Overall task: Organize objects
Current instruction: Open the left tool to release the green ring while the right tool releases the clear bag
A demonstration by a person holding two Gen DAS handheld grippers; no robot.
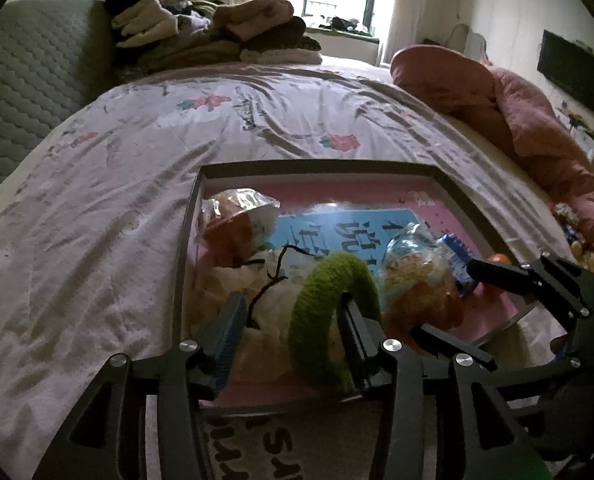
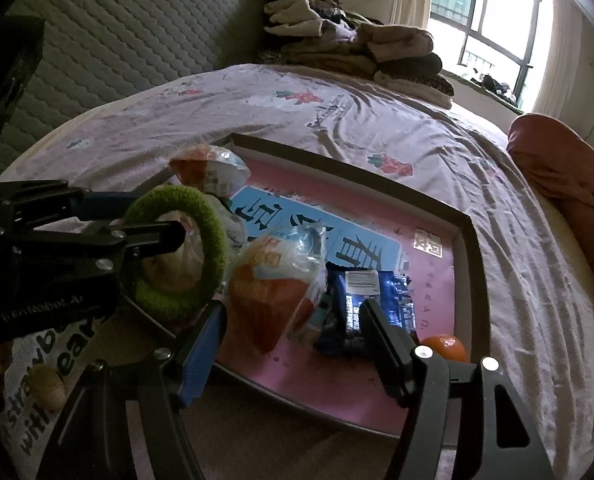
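A shallow box [image 1: 449,179] with a pink floor lies on the bed; its far wall shows in the right wrist view [image 2: 337,168]. My left gripper [image 1: 291,320] is over its near left corner with its jaws apart; a green fuzzy ring [image 1: 329,320] hangs on its right finger, also seen in the right wrist view [image 2: 213,236]. Under it lies a white bag [image 1: 269,304]. My right gripper [image 2: 293,344] is open and empty over a wrapped orange snack [image 2: 273,304] and a blue packet [image 2: 381,296]. An orange [image 2: 445,346] sits at the box's near right corner.
Another wrapped snack [image 1: 237,220] lies at the box's far left. Folded clothes [image 1: 217,36] are stacked at the head of the bed by a grey quilted headboard [image 1: 29,92]. A pink quilt [image 1: 537,132] is bunched at the right. Small snacks [image 2: 47,386] lie on the printed sheet nearby.
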